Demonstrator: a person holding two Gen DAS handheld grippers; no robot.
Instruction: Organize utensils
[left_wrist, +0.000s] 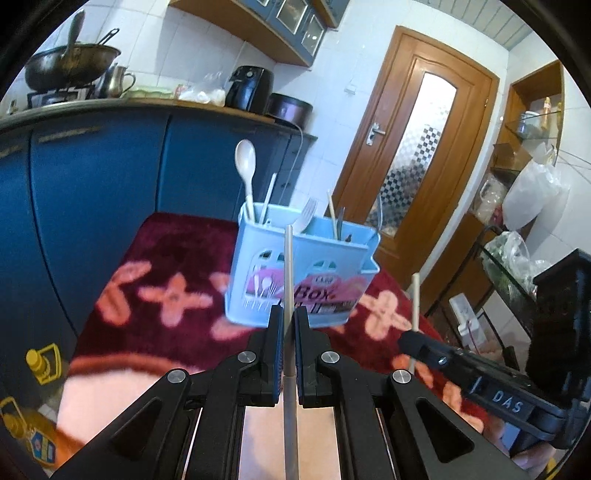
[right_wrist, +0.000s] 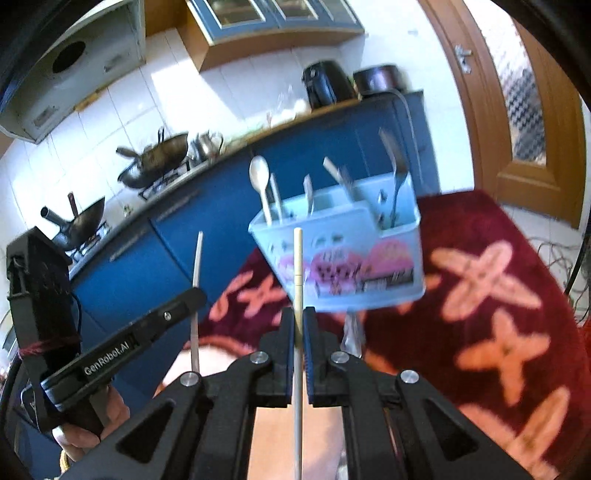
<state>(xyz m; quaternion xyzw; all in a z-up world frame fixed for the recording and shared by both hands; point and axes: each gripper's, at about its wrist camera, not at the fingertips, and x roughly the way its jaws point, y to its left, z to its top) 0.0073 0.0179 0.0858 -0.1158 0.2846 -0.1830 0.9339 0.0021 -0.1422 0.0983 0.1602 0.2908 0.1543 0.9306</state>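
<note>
while both grippers hover before the light blue utensil box (left_wrist: 303, 273), each has its jaws clenched on a pale chopstick. left gripper (left_wrist: 289, 325): left chopstick (left_wrist: 289, 266) upright, tip against the box front in the left wrist view. right gripper (right_wrist: 299, 325): right chopstick (right_wrist: 298, 266) upright, likewise before the box. box stands on a dark red floral cloth (left_wrist: 166, 258) over the bench. inside the box: white spoon (left_wrist: 245, 166), white fork (left_wrist: 307, 218), further sticks, a metal fork (right_wrist: 397, 173) in the end compartment. right wrist view blurred.
</note>
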